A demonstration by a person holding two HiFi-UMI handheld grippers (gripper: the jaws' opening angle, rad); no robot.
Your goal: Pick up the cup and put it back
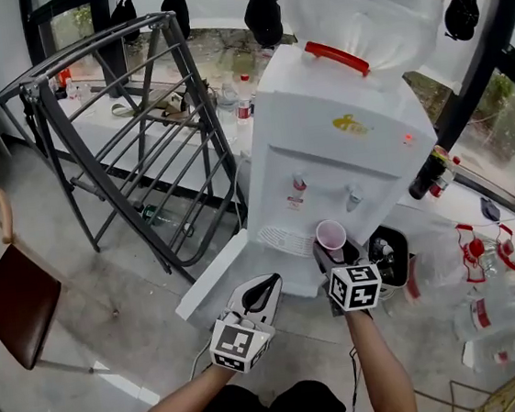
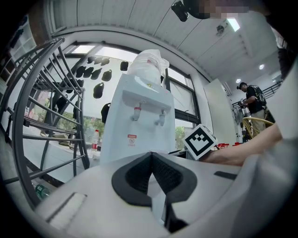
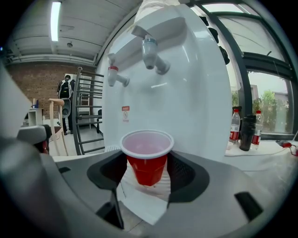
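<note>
A red plastic cup point(image 1: 331, 234) with a pale inside stands upright between the jaws of my right gripper point(image 1: 335, 254), just in front of the white water dispenser point(image 1: 325, 147) and below its taps. In the right gripper view the cup point(image 3: 147, 153) sits between both pads, which press on its sides, so my right gripper point(image 3: 147, 168) is shut on it. The red tap point(image 3: 114, 76) and blue tap point(image 3: 151, 51) are above it. My left gripper point(image 1: 269, 289) hovers to the left, shut and empty; its jaws point(image 2: 150, 158) point at the dispenser point(image 2: 139, 116).
A grey metal rack point(image 1: 128, 123) leans at the left, next to a brown chair point(image 1: 19, 301). A black bin point(image 1: 391, 254) sits right of the cup, and several plastic bottles point(image 1: 489, 294) lie on the floor at the right. The dispenser's drip grille point(image 1: 284, 239) is left of the cup.
</note>
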